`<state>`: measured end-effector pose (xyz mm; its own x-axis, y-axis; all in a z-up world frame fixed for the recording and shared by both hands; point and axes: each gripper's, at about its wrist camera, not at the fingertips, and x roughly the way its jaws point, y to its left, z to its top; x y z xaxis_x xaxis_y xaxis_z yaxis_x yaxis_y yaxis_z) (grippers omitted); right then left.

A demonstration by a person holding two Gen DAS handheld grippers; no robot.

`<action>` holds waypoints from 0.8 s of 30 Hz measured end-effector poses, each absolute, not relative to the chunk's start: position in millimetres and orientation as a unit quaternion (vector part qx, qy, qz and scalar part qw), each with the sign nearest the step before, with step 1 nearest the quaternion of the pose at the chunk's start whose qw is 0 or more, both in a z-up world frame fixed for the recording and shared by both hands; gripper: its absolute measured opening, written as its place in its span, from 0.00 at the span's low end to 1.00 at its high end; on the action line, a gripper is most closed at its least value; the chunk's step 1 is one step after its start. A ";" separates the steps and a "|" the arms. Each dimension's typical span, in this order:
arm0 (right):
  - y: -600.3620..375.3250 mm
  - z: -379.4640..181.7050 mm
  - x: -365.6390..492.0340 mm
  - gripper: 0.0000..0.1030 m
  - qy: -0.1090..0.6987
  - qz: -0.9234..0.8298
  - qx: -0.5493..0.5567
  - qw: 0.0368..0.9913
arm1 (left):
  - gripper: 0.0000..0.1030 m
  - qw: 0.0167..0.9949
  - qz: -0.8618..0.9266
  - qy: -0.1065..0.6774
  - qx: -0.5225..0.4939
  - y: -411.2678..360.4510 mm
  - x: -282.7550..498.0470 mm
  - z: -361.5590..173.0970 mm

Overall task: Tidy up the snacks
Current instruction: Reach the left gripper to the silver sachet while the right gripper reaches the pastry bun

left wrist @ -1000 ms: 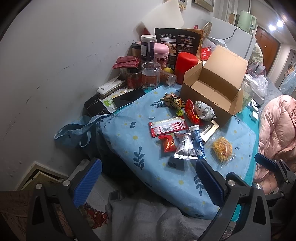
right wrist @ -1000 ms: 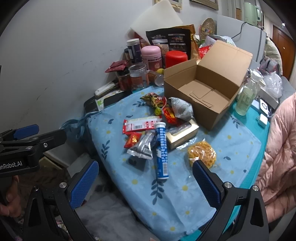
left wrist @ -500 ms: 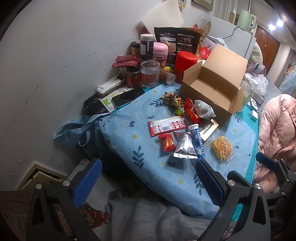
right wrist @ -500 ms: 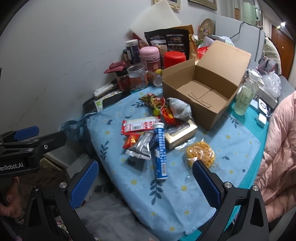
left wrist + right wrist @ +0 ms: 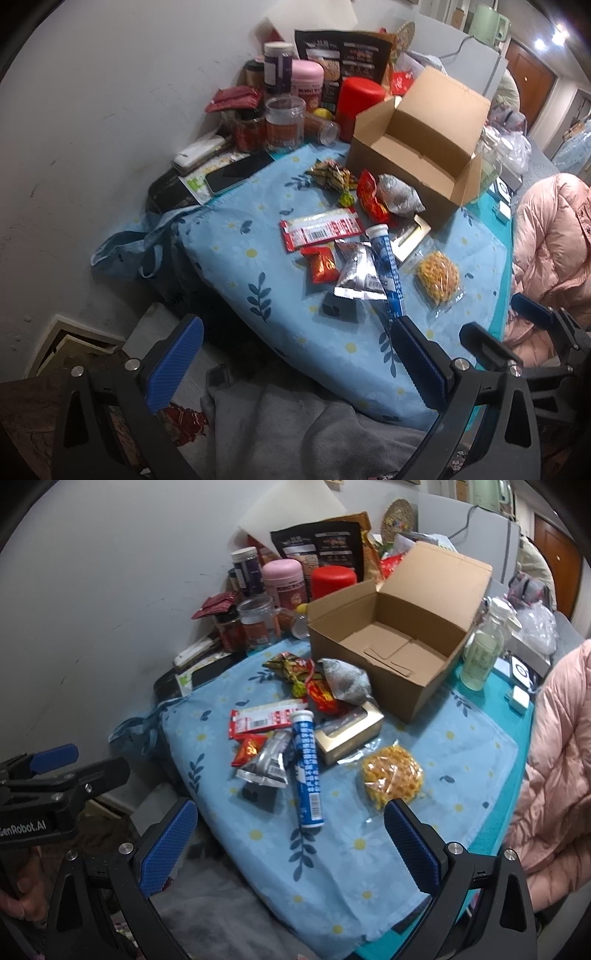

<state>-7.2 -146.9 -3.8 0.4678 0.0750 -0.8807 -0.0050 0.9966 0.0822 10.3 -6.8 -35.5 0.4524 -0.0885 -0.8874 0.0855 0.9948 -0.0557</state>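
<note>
Now, stage: nothing is picked up yet; the open brown cardboard box (image 5: 384, 653) at upper centre of the right wrist view looks empty inside, so by my reading the sorting has not begun.
Left gripper (image 5: 295, 363): jaws spread wide, nothing between them, low in the frame over a grey cloth, short of the snacks.
Right gripper (image 5: 291, 843): jaws also wide apart and empty, at the near edge of the blue floral cloth (image 5: 461, 746).
Snacks: a loose cluster at frame centre, just in front of the box.
Nearest pick: the blue and white cylindrical tube (image 5: 306, 768) lies closest to the right gripper, its side touching a silver foil pouch (image 5: 267, 762).
How to do it well: probably close across the tube's narrow width, near its lower end and clear of the pouch, then lift before carrying it over the box wall.
Also easy: a clear bag of yellow noodle-like snack (image 5: 391, 777) lies apart at right.
Crowded picks: a flat red and white barcoded wrapper (image 5: 319, 229), a small red sachet (image 5: 321, 264) and a gold windowed carton (image 5: 349, 729) touch or overlap neighbours.
In the way: the raised lid flap at the box's far side; a clear glass bottle (image 5: 482, 648) just right of the box; jars and canisters behind it at upper left.
Right edge: a pink padded sleeve (image 5: 561, 757).
</note>
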 end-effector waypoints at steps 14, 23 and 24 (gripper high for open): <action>-180.2 -33.4 10.5 1.00 0.556 -0.001 0.050 0.829 | 1.00 0.814 -0.094 0.573 -0.010 -32.7 46.6 -65.7; -209.0 -61.1 29.9 1.00 0.587 -0.011 0.060 0.807 | 0.99 0.790 -0.106 0.604 -0.017 -54.4 78.9 -90.8; -212.3 -64.6 32.9 1.00 0.591 -0.013 0.059 0.804 | 0.99 0.786 -0.107 0.608 -0.016 -57.3 83.0 -94.7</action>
<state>32.9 -212.3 -64.6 0.3013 0.0495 -0.9522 0.0905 0.9927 0.0803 83.0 -57.3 -94.7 0.2375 -0.1871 -0.9532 0.1484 0.9768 -0.1547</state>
